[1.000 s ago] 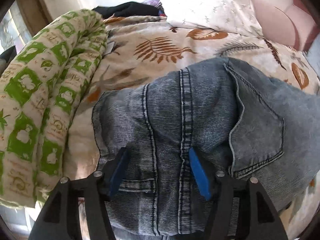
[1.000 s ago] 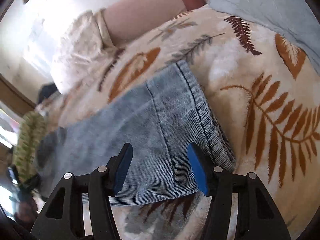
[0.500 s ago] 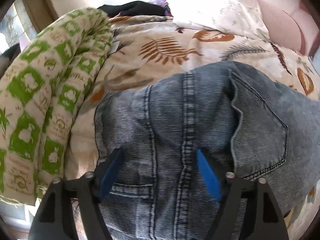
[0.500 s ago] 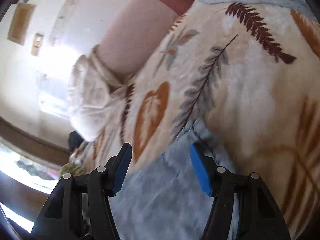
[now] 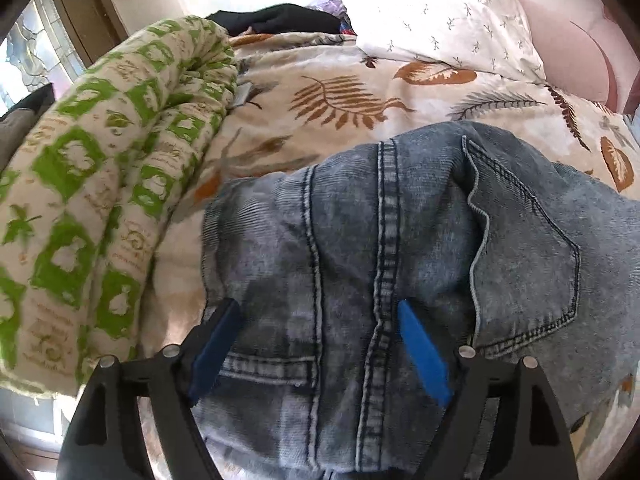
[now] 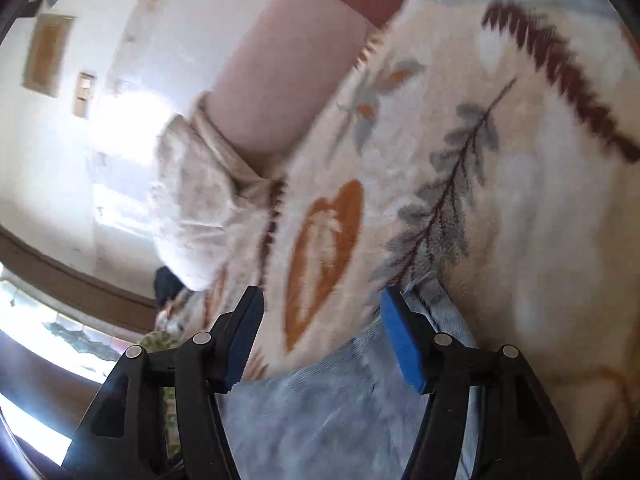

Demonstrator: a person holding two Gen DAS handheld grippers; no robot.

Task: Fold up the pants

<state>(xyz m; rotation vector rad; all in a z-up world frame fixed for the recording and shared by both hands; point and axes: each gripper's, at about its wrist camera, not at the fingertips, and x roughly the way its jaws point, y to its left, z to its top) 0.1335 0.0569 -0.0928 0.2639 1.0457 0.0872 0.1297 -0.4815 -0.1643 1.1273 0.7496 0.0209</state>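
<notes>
Faded blue jeans (image 5: 400, 240) lie on a leaf-print blanket (image 5: 340, 92), seat and back pocket up, in the left wrist view. My left gripper (image 5: 320, 340) is open just above the waistband area, holding nothing. In the right wrist view only a pale blue end of the jeans (image 6: 340, 400) shows at the bottom, under my right gripper (image 6: 320, 336), which is open and empty and points up toward the blanket (image 6: 500, 200) and the bed head.
A rolled green-and-cream quilt (image 5: 100, 200) lies left of the jeans. A white pillow (image 5: 440, 20) and dark clothes (image 5: 288, 20) sit at the bed head. A pink bolster (image 6: 288, 76), a window and the wall show in the right wrist view.
The right gripper has tilted up off the jeans leg, so the denim slid to the bottom of its view. The left gripper drew back slightly and opened a little wider.
</notes>
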